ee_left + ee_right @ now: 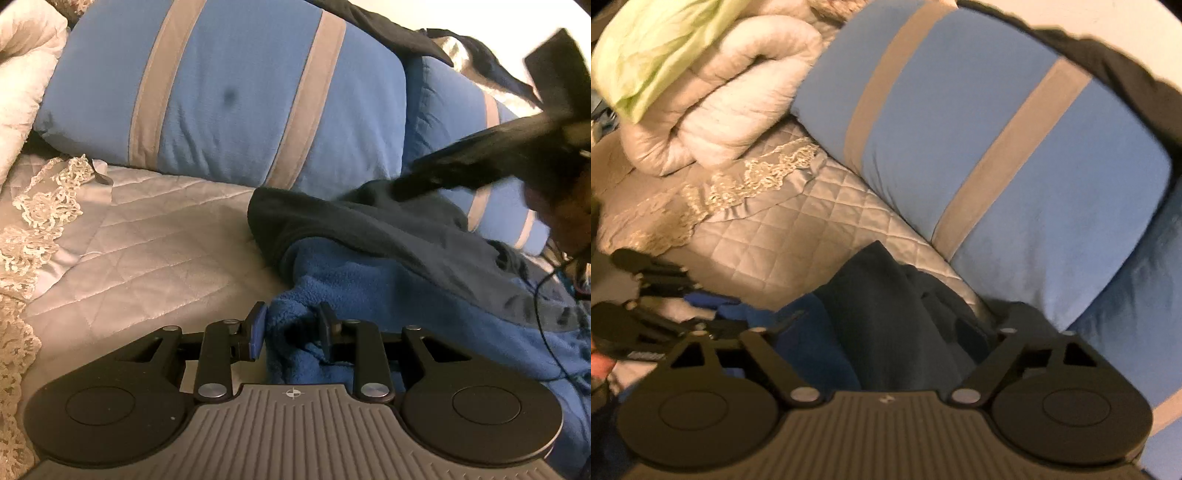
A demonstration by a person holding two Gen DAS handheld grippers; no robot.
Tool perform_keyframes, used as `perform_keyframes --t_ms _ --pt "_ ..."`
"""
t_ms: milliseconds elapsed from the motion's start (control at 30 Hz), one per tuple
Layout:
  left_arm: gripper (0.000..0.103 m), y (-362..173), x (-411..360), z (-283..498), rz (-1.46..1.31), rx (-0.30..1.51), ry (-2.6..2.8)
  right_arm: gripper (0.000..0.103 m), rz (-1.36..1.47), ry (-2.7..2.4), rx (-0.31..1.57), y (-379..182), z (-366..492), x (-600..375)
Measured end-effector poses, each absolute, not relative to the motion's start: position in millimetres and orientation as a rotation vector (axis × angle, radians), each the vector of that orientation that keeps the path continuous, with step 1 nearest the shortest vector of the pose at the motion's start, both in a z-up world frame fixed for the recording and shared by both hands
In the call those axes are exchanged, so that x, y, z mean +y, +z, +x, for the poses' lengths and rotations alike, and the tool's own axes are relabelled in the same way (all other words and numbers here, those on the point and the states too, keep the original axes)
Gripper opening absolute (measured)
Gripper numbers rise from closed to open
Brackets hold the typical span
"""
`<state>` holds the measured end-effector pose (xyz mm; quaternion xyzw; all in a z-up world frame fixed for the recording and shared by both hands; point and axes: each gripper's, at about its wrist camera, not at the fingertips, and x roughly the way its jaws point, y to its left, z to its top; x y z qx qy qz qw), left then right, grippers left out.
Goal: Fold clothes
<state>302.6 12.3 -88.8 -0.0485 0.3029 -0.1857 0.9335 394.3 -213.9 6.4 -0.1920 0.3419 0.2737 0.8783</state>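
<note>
Left gripper (pixel 293 326): its two fingers pinch a bunched bit of the blue fleece (pixel 369 295), with a small gap left between them.
Right gripper (pixel 886 354): its arms are spread wide, but the dark cloth (pixel 886 314) hides its fingertips, so I cannot tell if it holds anything.
Clothes: the blue fleece lies on the bed with the dark cloth on top of it.
Bed: a quilted cover (pixel 147 240) with a lace edge.
Behind: a big blue pillow (pixel 229 92) with grey stripes.
</note>
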Motion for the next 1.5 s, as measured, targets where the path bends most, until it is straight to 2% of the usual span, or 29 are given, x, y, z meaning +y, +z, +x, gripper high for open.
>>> perform_keyframes --t_ms 67,400,433,467,500,533,633,967,1500 --pt "0.029 -90.6 11.0 300.0 -0.098 0.604 -0.371 0.079 -0.342 0.572 0.729 -3.4 411.1 -213.5" --pt "0.031 -102.2 17.5 300.0 -0.167 0.601 -0.367 0.077 -0.144 0.555 0.783 -57.2 479.7 -214.0" --pt "0.031 -103.0 16.8 300.1 -0.166 0.602 -0.365 0.071 -0.104 0.551 0.789 -61.3 484.3 -218.6" --pt "0.031 -103.7 15.9 299.9 -0.163 0.602 -0.363 0.053 -0.069 0.551 0.805 -65.0 487.4 -222.2" --pt "0.031 -104.5 15.7 299.6 -0.160 0.601 -0.362 0.043 -0.037 0.552 0.826 -68.4 489.7 -225.3" --pt "0.031 -105.3 15.4 299.2 -0.156 0.599 -0.360 0.024 -0.021 0.556 0.841 -70.4 489.8 -227.1" --pt "0.032 -106.6 15.2 299.2 -0.154 0.600 -0.359 0.006 -0.051 0.578 0.856 -70.0 482.1 -227.0" --pt "0.032 -108.8 17.7 300.1 -0.176 0.606 -0.368 0.004 -0.127 0.694 0.855 -43.0 440.1 -223.7" --pt "0.032 -110.2 17.8 301.7 -0.179 0.611 -0.368 0.005 -0.169 0.764 0.853 -51.4 401.8 -222.0"
